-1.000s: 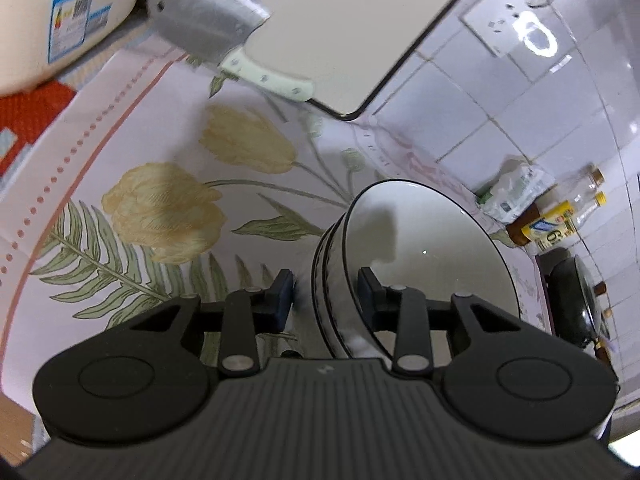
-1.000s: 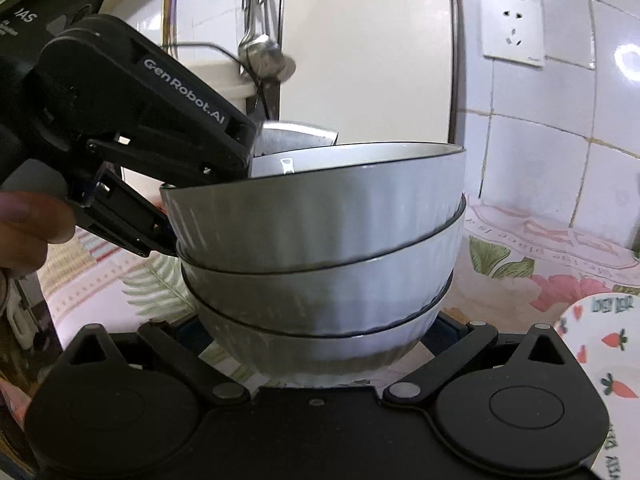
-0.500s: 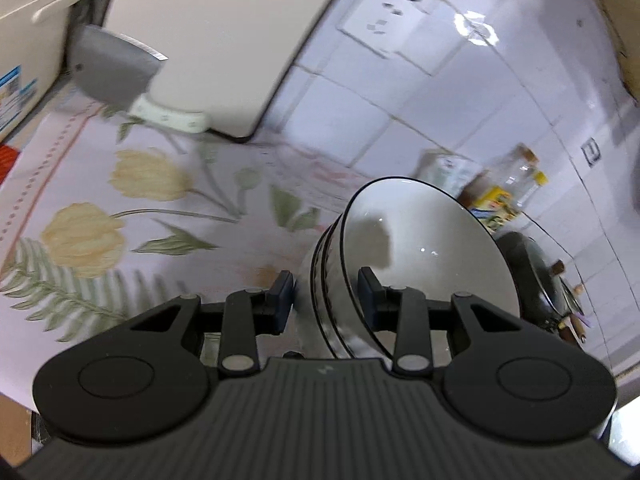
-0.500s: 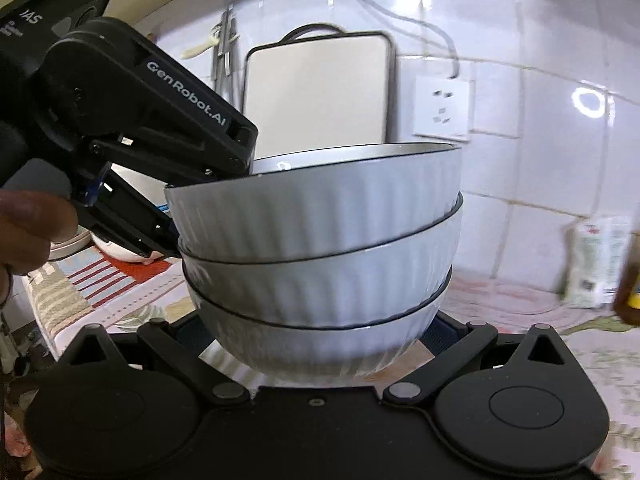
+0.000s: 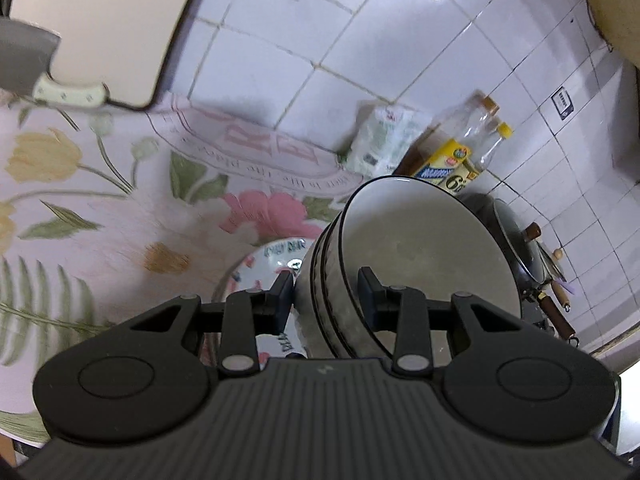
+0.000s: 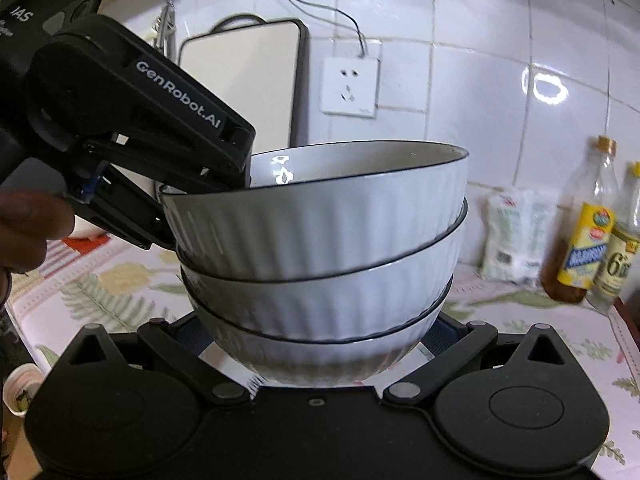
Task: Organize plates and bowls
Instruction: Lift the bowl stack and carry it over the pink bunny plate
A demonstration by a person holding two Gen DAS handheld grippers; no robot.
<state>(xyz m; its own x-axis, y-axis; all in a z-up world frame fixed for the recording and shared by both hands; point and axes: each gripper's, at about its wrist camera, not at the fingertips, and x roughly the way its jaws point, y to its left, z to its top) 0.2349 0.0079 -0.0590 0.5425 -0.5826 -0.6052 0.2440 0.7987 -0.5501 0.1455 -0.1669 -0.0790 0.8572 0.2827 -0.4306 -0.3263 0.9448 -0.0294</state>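
A stack of three white ribbed bowls (image 6: 320,256) with dark rims hangs above the flowered cloth. My left gripper (image 5: 326,292) is shut on the stack's rim, one finger inside the top bowl (image 5: 424,256) and one outside. It shows in the right wrist view as the black body (image 6: 132,120) at the stack's left. My right gripper (image 6: 316,340) grips the bottom bowl from both sides; its fingertips are hidden by the bowl. A patterned plate (image 5: 268,268) lies on the cloth below the stack.
A cutting board (image 6: 244,92) and cleaver (image 5: 24,60) lean at the tiled wall. Oil bottles (image 6: 592,224), a white bag (image 6: 516,236) and a lidded wok (image 5: 516,240) stand to the right. A wall socket (image 6: 350,86) is behind the stack.
Both grippers have carried the bowl stack to the right along the counter. The plate, bottles and wok have come into view; the cutting board has slid left.
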